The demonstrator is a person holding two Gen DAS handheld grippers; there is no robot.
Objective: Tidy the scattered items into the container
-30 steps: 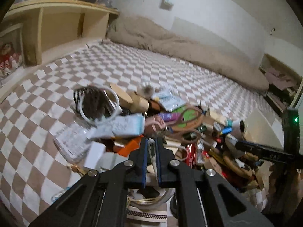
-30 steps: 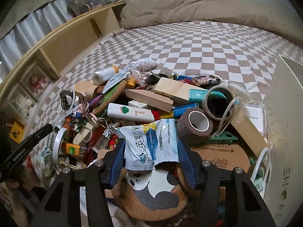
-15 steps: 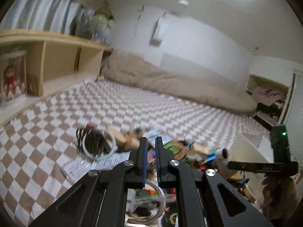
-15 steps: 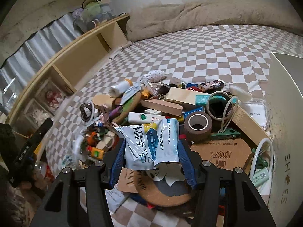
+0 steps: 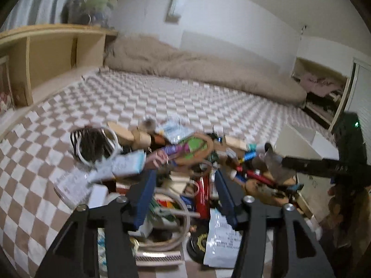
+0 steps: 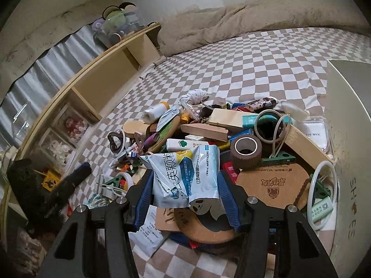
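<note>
One sachet — right claw's catch

Both wrist cams sit close over the same heap of small household clutter, left lower, right looking steeply down.

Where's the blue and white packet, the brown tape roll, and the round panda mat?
packet (image 6: pixel 185 176), right wrist view, on its printed front.
tape roll (image 6: pixel 246 154), right wrist view, on its brown outer side.
panda mat (image 6: pixel 206 224), right wrist view, on its cork face.

Checkered bedding, beige duvet, wooden shelf, seemingly white walls.
</note>
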